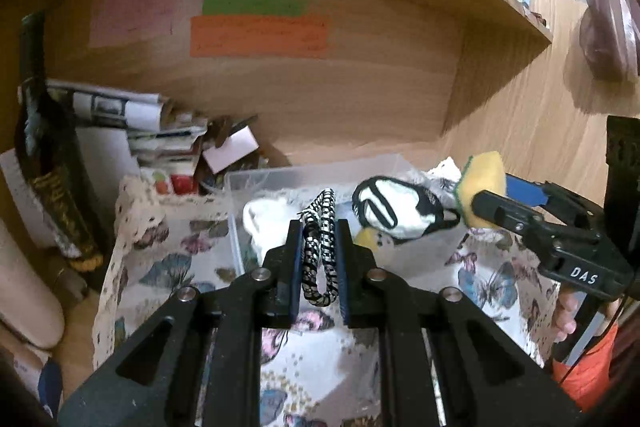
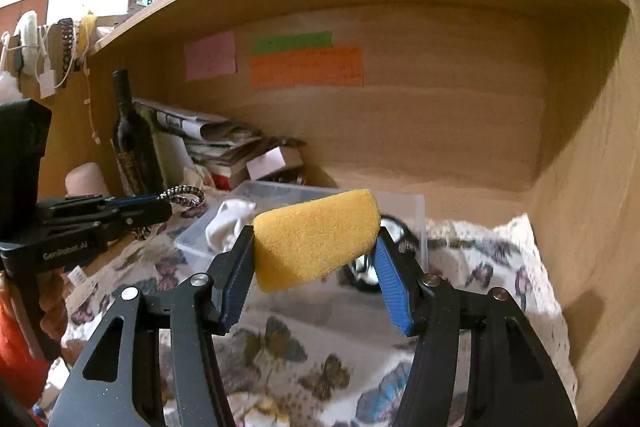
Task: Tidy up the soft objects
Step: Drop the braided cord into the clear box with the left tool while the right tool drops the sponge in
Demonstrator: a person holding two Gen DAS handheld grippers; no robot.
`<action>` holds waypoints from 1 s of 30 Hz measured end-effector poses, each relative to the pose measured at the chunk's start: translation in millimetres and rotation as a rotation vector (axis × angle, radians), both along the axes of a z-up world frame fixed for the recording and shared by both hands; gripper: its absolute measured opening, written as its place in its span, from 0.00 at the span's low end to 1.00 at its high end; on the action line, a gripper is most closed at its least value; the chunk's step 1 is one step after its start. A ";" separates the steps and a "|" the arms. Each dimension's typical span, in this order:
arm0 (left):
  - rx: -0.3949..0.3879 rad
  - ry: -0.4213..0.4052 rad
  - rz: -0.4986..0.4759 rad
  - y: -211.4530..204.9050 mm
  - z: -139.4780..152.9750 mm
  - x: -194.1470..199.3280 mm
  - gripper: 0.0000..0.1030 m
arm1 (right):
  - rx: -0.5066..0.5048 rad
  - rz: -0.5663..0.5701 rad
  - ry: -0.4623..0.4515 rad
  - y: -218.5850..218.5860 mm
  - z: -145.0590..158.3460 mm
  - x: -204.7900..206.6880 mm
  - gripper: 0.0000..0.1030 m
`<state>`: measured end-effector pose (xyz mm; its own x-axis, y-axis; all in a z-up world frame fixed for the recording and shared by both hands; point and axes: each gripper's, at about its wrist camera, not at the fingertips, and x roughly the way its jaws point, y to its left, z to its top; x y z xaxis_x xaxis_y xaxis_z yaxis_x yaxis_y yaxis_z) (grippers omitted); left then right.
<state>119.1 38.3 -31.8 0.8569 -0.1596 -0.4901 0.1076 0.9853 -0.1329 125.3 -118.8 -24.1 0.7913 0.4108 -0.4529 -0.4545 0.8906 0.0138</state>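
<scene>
My left gripper (image 1: 318,227) is shut on a black-and-white braided cord loop (image 1: 320,247), held above the near edge of a clear plastic box (image 1: 280,175). It also shows at the left of the right wrist view (image 2: 170,205). My right gripper (image 2: 316,235) is shut on a yellow sponge (image 2: 316,237) with a green backing, held over the box (image 2: 418,211). In the left wrist view the sponge (image 1: 482,173) is at the right. Inside the box lie a white cloth (image 1: 266,223) and a black-and-white fabric piece (image 1: 396,209).
The box stands on a butterfly-print cloth (image 1: 168,259) in a wooden shelf bay with coloured notes (image 1: 260,35) on the back wall. A dark bottle (image 2: 130,139), stacked papers (image 2: 216,139) and a small box (image 2: 272,161) stand at the back left.
</scene>
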 end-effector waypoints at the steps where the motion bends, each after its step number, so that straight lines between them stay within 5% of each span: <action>1: -0.001 0.001 -0.002 0.7 0.0 3.2 0.14 | -0.003 -0.002 -0.001 1.8 0.8 3.8 0.52; 11: -0.035 0.070 -0.048 -8.7 -10.1 55.2 0.14 | -0.050 -0.040 0.066 6.2 -13.2 45.0 0.52; 23: 0.010 0.200 -0.080 -26.1 -50.9 92.7 0.15 | -0.098 -0.048 0.202 8.2 -49.0 72.2 0.52; 30: 0.029 0.236 -0.065 -26.5 -62.9 98.5 0.36 | -0.105 -0.043 0.229 7.7 -52.5 72.5 0.59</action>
<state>217.6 11.8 -94.7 0.7067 -0.1935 -0.6805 0.1401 0.9811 -0.1335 197.8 -111.1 -76.6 0.6789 0.3208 -0.6605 -0.4121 0.9109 0.0188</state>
